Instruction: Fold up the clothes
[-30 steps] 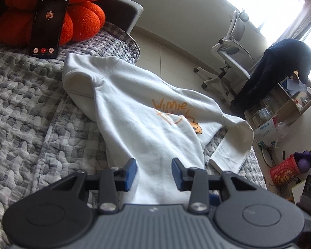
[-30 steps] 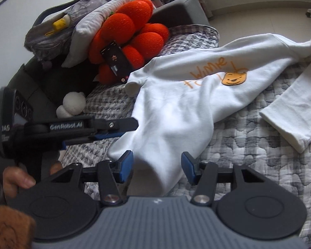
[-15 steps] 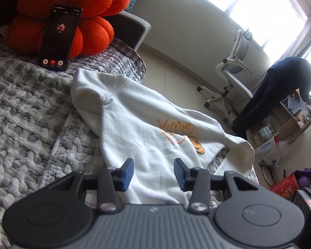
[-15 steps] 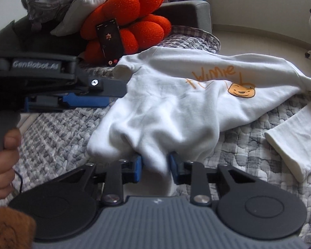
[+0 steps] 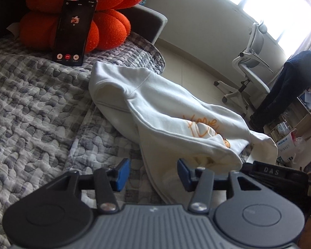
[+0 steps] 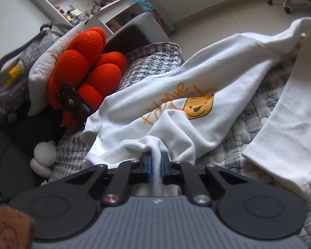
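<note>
A white sweatshirt (image 5: 165, 112) with an orange bear print lies on the grey checked quilt (image 5: 31, 114). My right gripper (image 6: 154, 166) is closing, its blue pads pinching a bunched fold of the sweatshirt (image 6: 197, 78) at its lower hem. The held fabric is raised and folds over the lettering. One long sleeve (image 6: 290, 124) lies flat on the right. My left gripper (image 5: 152, 174) is opening just above the quilt at the garment's near edge. The hem's edge lies between its jaws, but the pads do not press on it.
A phone (image 5: 73, 31) leans on an orange flower cushion (image 5: 109, 27) at the head of the bed. Beyond the bed's edge are bare floor, an office chair (image 5: 250, 70) and a person (image 5: 286, 87) bending over. Shelves (image 6: 93, 6) and a white plush (image 6: 44, 155) are on the left.
My right gripper went from open to shut on the hem and drew it up over the print. My left gripper's jaws spread wider, with the sweatshirt's edge shifted to their right.
</note>
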